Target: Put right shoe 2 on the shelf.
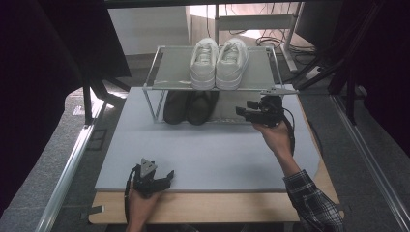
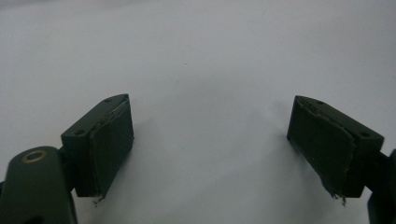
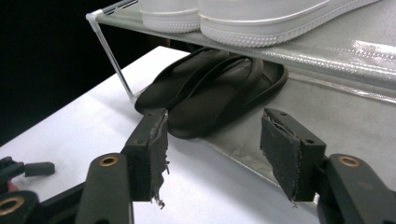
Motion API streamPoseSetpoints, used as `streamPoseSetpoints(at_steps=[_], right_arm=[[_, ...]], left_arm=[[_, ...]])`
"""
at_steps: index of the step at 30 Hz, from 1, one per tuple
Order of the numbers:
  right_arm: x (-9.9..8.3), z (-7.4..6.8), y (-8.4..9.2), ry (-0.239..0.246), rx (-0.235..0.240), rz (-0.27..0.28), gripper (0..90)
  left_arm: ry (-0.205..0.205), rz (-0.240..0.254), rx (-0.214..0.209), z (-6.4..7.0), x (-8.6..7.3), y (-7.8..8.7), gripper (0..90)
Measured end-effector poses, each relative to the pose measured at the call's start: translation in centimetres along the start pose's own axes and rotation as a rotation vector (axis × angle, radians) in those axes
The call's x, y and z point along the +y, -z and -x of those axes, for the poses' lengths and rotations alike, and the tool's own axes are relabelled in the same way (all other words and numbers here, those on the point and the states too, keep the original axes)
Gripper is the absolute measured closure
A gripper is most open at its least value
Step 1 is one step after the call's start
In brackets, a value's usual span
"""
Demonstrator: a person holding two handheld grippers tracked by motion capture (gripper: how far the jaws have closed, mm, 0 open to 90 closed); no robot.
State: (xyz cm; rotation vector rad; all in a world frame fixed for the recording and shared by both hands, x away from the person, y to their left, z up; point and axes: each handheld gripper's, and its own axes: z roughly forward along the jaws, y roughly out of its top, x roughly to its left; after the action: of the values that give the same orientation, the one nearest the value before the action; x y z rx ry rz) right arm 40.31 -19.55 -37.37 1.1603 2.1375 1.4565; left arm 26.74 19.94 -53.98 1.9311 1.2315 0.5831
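A pair of white sneakers point(image 1: 218, 63) point(image 3: 243, 16) stands on the top shelf of a small metal rack point(image 1: 174, 67). Under it, a pair of dark slippers point(image 1: 189, 107) point(image 3: 210, 93) lies on the lower shelf, toward its left side. My right gripper point(image 1: 243, 108) point(image 3: 212, 154) is held at the front of the lower shelf, just right of the slippers. It points at them and is open, with nothing between its pads. My left gripper point(image 1: 168, 178) point(image 2: 210, 144) rests open over the near edge of the grey mat point(image 2: 201, 56), also holding nothing.
The rack stands at the far end of a grey mat point(image 1: 203, 154) on a wooden table point(image 1: 217, 205). Beyond the rack are desk legs and cables point(image 1: 270, 38). Metal rails point(image 1: 67, 169) run along the floor on both sides.
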Motion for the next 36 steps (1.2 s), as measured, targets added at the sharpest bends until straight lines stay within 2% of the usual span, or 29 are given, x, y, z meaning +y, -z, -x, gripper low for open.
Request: streamPoseSetpoints(at_steps=[22, 36], right_arm=[[-2.2, -0.6, 3.1, 0.124, -0.011, -0.071, 26.7], [-4.6, -0.3, 5.4, 0.162, -0.025, -0.122, 19.8]], left_arm=[[-0.003, 0.001, 0.001, 0.0, 0.0, 0.0, 14.5], [-0.003, 0.000, 0.002, 0.0, 0.0, 0.0, 14.5]])
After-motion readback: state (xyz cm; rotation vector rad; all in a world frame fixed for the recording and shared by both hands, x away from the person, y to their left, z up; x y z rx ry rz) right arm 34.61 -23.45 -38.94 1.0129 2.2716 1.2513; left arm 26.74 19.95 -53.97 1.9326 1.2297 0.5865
